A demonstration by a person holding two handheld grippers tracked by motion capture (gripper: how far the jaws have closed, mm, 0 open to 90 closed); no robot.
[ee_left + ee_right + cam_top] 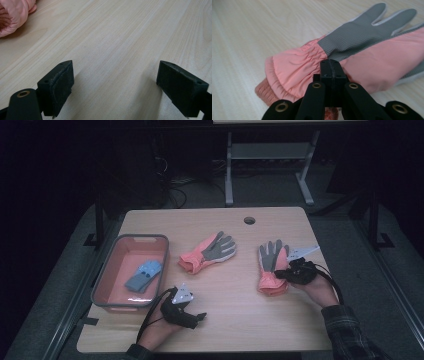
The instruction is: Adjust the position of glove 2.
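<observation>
Two pink-and-grey gloves lie on my wooden table (220, 285). My right gripper (331, 68) has its jaws pressed together, tips at the cuff of the right-hand glove (352, 55); whether they pinch fabric I cannot tell. My left gripper (115, 82) stands wide open over bare wood, gripping nothing, near the pink bin (107, 280).
</observation>
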